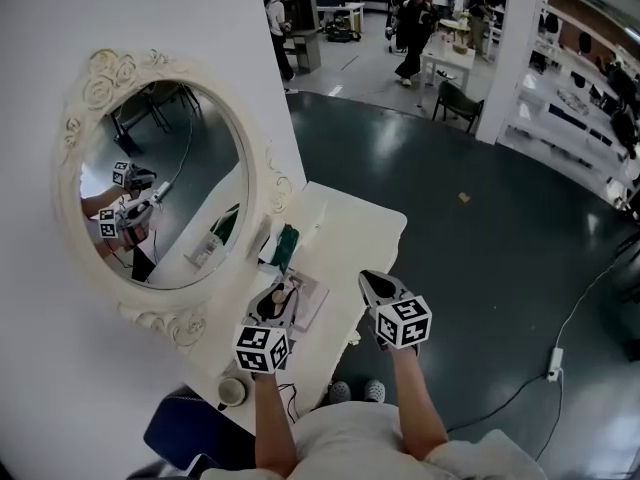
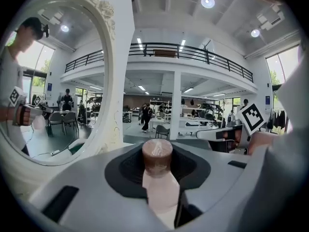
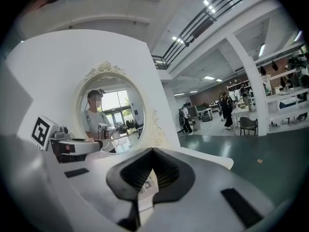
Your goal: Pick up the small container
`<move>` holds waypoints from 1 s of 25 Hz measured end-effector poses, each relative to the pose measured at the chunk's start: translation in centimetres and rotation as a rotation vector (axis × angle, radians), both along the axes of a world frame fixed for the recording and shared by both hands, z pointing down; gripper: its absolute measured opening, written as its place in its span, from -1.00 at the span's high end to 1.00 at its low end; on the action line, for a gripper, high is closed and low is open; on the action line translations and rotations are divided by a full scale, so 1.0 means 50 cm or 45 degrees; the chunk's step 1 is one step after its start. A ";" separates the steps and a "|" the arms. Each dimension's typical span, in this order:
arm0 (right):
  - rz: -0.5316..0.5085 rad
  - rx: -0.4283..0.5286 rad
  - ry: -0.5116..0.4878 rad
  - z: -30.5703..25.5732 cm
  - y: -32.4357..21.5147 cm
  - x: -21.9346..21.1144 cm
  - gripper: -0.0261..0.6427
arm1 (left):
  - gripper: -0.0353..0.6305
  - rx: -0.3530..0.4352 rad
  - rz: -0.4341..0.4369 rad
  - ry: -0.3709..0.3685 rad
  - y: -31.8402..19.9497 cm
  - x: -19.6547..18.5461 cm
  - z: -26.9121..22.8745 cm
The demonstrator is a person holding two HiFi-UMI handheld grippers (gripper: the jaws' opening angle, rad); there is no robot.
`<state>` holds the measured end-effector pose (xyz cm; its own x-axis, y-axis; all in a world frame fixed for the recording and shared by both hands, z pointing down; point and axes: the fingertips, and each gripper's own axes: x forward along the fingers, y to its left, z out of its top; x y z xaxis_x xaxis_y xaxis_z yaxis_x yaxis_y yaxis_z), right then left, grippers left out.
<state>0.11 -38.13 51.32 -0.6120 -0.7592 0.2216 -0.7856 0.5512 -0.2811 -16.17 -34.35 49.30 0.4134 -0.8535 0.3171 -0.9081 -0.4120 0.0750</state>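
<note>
Plainly, the widest thing here is the ornate oval mirror [image 1: 160, 183] on the white panel at the left of the head view. The white table [image 1: 360, 228] runs from it toward the lower middle of the frame. Both grippers are over the near end of that table. The left gripper [image 1: 279, 296] is at lower centre above a printed sheet [image 1: 310, 306], and the right gripper [image 1: 374, 283] is just to its right, apart from it. The right jaws are pressed together at the tips with nothing between them. The left jaws pinch the small container [image 2: 157, 168], a pale bottle with a brown cap [image 2: 157, 151]. In the left gripper view its long axis runs along the slot between the jaws. The cap stands at the tips, pointing away from the camera, and the body fills the gap below it. The task's thing therefore lies inside the left jaws, not ahead of them, and the right gripper is the farther of the two. No view shows whether its base touches the table. The next move is probably a straight lift by the left hand.
</note>
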 end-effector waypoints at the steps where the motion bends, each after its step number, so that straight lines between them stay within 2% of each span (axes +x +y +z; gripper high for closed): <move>1: -0.013 0.000 0.005 0.000 0.001 -0.008 0.88 | 0.48 0.000 -0.010 0.001 0.002 -0.004 0.002; 6: -0.063 0.010 0.022 -0.003 0.003 -0.037 0.88 | 0.48 -0.009 -0.040 -0.004 0.006 -0.017 0.014; 12: -0.074 0.006 0.036 0.001 -0.001 -0.033 0.88 | 0.48 -0.018 -0.042 -0.023 0.000 -0.007 0.026; 17: -0.062 -0.008 -0.044 -0.010 -0.007 -0.027 0.88 | 0.48 -0.042 -0.019 -0.009 -0.013 0.008 0.037; 19: -0.069 0.006 -0.024 -0.014 -0.012 -0.033 0.88 | 0.48 -0.042 -0.015 -0.016 -0.023 0.012 0.040; 25: -0.078 -0.022 -0.073 -0.015 -0.015 -0.039 0.88 | 0.48 0.003 -0.020 -0.049 -0.045 0.015 0.030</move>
<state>-1.84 -38.87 50.60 -0.6695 -0.7160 0.1977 -0.7326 0.5925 -0.3349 -15.42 -36.59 50.79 0.3875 -0.8606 0.3304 -0.9167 -0.3978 0.0391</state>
